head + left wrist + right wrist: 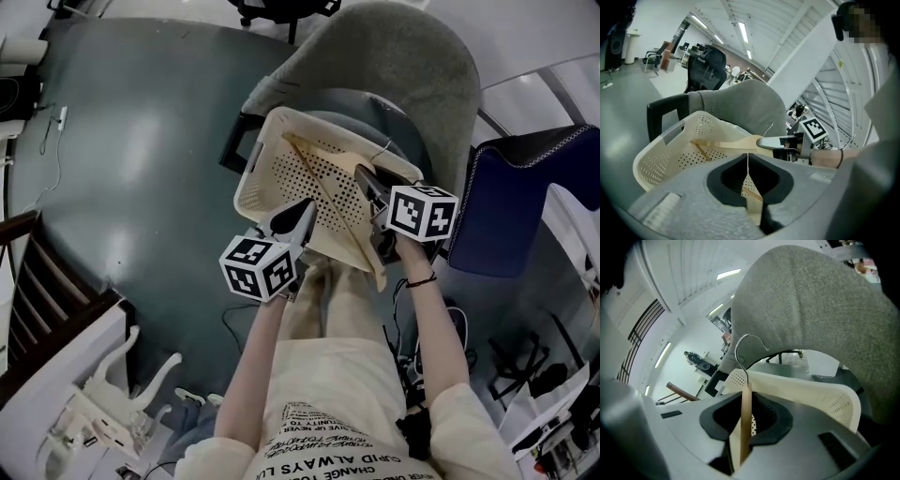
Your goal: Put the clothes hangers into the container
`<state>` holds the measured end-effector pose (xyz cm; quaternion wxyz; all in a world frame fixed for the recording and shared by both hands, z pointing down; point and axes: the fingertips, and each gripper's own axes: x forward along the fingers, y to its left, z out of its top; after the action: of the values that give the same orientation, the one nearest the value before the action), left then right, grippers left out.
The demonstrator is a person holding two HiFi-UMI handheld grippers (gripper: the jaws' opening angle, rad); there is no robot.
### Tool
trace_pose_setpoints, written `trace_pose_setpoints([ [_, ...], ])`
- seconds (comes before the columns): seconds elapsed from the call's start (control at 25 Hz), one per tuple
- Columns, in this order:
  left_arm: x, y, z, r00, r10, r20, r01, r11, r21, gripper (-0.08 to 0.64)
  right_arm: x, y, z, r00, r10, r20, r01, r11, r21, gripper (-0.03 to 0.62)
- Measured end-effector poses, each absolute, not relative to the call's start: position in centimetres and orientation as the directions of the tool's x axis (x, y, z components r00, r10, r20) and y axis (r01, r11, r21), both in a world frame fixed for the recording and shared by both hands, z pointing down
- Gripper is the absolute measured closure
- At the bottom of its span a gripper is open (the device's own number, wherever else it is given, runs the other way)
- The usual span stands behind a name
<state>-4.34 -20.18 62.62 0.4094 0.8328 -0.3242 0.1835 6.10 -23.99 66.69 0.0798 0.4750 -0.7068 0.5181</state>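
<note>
Currently both my tongs are pinching the same wooden hanger. The left tongs, at the centre of the head view, are pressed together on one thin end of it. The right tongs, just to their right, clamp the wood right below the metal hook. The hanger lies slanted within the cream perforated basket, which sits on the seat of a grey chair in the upper middle of the frame. Whether the wood touches the basket's floor I cannot tell.
</note>
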Motion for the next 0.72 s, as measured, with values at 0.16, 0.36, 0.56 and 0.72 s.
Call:
trace_pose_setpoints([
  [0.16, -4.0, -19.8, 63.1, 0.727, -0.378, 0.573, -0.685, -0.454, 0.569, 0.534, 7.3, -24.0, 67.5, -0.518, -0.611, 0.599, -0.725, -0.058, -0.686, 0.537],
  [0.36, -3.7, -19.6, 63.6, 0.733, -0.372, 0.57, -0.679, -0.455, 0.576, 0.534, 8.6, -24.1, 68.5, -0.48, -0.64, 0.6, -0.699, -0.134, -0.703, 0.534],
  [0.56, -3.4, -19.7, 63.8, 0.737, -0.371, 0.565, -0.674, -0.456, 0.581, 0.534, 9.0, -24.0, 69.1, -0.449, -0.655, 0.608, -0.695, -0.171, -0.698, 0.534],
  [0.72, -3.1, -19.9, 64.0, 0.74, -0.372, 0.56, -0.671, -0.456, 0.584, 0.534, 9.5, -23.8, 69.8, -0.408, -0.649, 0.642, -0.715, -0.211, -0.667, 0.529],
])
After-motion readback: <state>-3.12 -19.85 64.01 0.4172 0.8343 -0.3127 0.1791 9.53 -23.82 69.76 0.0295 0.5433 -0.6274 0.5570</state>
